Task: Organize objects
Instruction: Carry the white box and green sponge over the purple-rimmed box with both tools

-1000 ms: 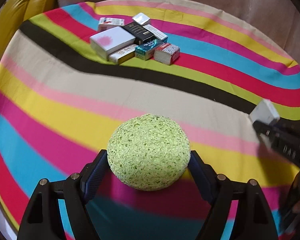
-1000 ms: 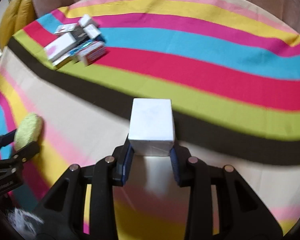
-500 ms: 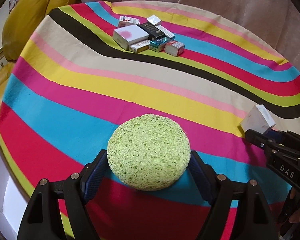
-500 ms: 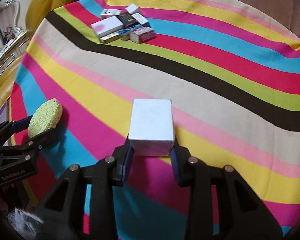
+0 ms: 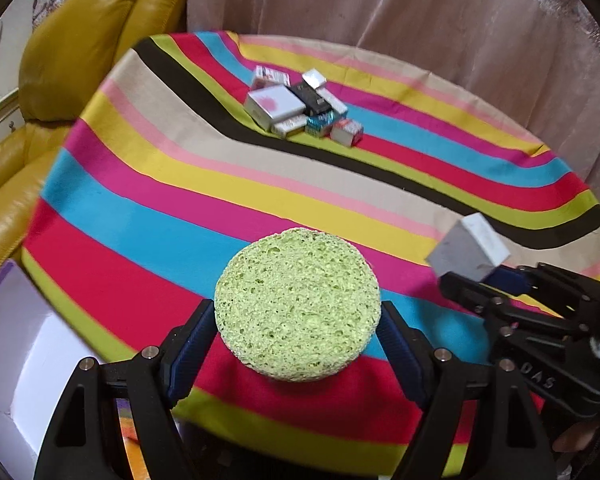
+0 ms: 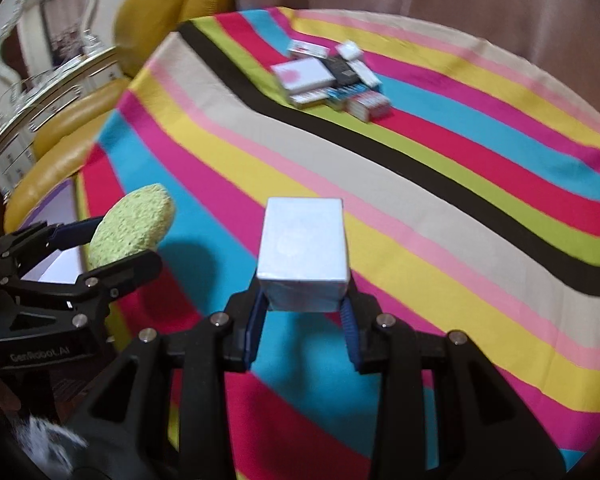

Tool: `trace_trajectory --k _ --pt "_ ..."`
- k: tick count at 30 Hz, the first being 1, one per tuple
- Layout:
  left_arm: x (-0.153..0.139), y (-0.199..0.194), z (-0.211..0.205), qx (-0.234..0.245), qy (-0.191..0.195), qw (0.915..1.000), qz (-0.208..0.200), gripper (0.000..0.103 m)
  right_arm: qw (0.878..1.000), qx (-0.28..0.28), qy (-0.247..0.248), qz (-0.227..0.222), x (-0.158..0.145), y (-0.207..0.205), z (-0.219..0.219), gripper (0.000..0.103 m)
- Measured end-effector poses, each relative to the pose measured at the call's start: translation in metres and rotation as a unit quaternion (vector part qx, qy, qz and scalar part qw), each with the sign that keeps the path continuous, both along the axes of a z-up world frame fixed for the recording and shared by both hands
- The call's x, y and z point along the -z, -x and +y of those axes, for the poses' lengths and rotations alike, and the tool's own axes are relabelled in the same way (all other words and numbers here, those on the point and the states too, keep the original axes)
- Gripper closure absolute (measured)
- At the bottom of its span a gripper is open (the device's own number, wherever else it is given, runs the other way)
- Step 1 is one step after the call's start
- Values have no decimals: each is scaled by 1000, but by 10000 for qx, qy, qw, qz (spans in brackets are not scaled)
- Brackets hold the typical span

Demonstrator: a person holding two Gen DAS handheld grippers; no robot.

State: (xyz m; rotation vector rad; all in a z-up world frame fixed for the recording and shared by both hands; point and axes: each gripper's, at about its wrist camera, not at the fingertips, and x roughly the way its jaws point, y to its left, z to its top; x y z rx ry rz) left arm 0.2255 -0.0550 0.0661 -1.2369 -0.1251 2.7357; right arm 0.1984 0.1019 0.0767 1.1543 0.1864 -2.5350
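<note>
one porous round green sponge (image 5: 297, 305), one smooth white box (image 6: 303, 252)

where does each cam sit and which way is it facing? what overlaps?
Left wrist: behind the left gripper, shut on the green sponge, facing across the striped table toward the curtain; right gripper at right.
Right wrist: behind the right gripper, shut on the white box, same heading; left gripper at left.
Shared: both grippers, sponge, white box, box cluster, yellow sofa.
</note>
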Motion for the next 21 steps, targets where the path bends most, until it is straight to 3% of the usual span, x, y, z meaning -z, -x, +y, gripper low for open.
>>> trace_trajectory --k 9,15,21 --pt "-2 -37 -74 -584 -74 9983 -21 23 9928 -1194 49 90 -9 -36 -79 65" --pt "9 -62 -114 -975 18 9952 -107 23 9816 -1910 30 -39 -3 -56 -126 65" --pt "28 -84 -157 -1482 -161 9881 -390 23 9678 -2510 -155 -127 5 -76 -165 65"
